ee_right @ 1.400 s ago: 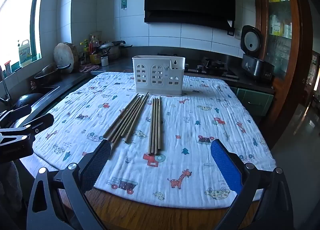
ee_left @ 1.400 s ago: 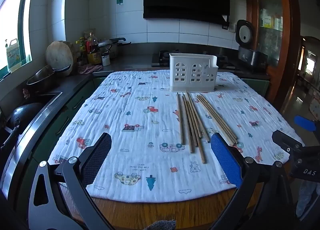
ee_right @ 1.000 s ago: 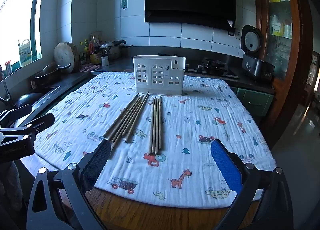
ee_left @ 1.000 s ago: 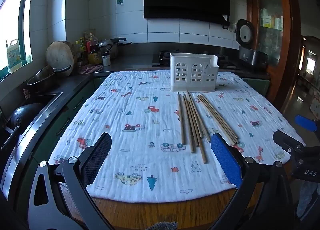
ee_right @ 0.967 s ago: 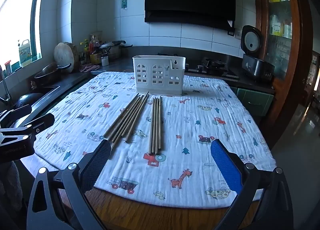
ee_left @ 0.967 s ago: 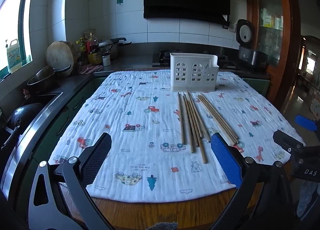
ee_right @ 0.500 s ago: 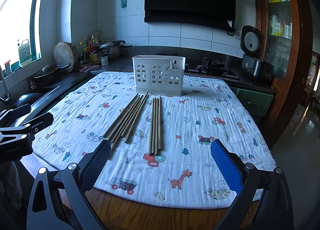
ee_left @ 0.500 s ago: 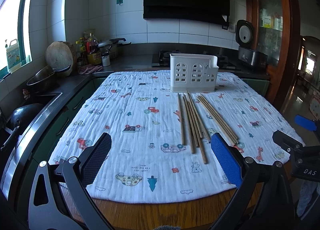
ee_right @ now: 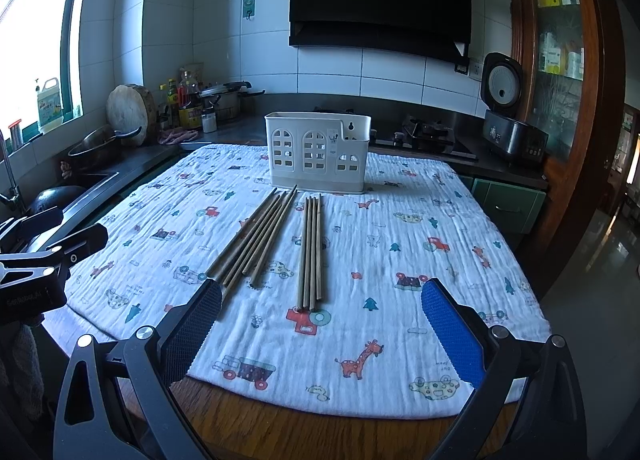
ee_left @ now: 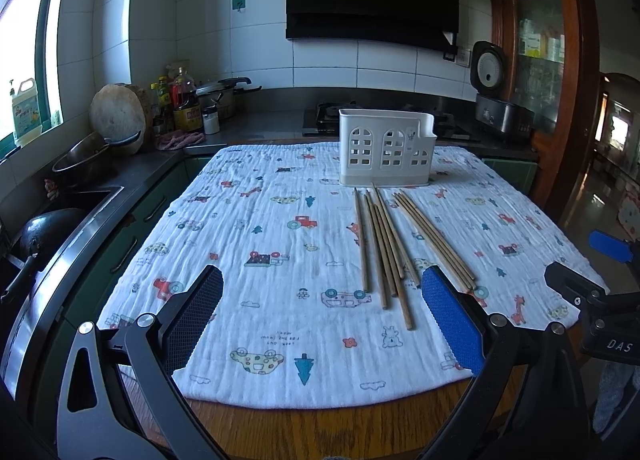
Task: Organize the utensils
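Note:
Two bunches of wooden chopsticks lie on a patterned white cloth. In the left wrist view the loose bunch sits left of the neat bunch. In the right wrist view the loose bunch is left of the neat bunch. A white slotted utensil holder stands upright just beyond their far tips. My left gripper hangs open over the cloth's near edge. My right gripper is open too, near the neat bunch's close ends. Neither holds anything.
The wooden table shows bare at the near edge. A counter on the left carries a sink, a pan, a chopping block and bottles. A stove and rice cooker stand behind. A wooden cabinet rises at the right.

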### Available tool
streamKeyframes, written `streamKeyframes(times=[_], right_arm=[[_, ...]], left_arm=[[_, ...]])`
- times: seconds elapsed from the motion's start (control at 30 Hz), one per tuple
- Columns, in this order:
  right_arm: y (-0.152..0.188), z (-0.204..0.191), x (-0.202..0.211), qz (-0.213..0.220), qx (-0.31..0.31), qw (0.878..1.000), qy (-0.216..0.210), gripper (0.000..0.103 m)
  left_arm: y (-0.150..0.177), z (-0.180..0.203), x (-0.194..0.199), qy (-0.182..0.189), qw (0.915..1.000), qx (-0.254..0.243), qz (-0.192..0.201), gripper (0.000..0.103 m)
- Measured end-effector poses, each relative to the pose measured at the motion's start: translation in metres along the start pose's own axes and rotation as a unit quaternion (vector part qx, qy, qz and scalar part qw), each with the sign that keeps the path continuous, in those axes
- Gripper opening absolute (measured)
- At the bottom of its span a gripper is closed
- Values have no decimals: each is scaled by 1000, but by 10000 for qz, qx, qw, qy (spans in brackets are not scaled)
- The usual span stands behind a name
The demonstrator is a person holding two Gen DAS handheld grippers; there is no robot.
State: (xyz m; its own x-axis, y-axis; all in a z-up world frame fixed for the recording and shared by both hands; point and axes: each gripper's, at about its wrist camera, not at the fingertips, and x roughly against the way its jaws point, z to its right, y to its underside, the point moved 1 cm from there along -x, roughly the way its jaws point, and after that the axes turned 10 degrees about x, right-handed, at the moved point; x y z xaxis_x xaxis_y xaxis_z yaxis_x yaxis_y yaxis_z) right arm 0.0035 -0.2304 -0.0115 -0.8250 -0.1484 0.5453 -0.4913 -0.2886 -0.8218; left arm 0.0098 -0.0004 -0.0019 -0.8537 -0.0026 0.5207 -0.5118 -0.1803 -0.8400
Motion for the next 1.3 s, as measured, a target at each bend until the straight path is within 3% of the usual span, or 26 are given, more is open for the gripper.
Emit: streamKeyframes(times=[1.3], right_arm=[[-14,2,-6,2,90,10000,34,97]], left_arm=[[-17,0,-6,-31,10000,-25,67,98]])
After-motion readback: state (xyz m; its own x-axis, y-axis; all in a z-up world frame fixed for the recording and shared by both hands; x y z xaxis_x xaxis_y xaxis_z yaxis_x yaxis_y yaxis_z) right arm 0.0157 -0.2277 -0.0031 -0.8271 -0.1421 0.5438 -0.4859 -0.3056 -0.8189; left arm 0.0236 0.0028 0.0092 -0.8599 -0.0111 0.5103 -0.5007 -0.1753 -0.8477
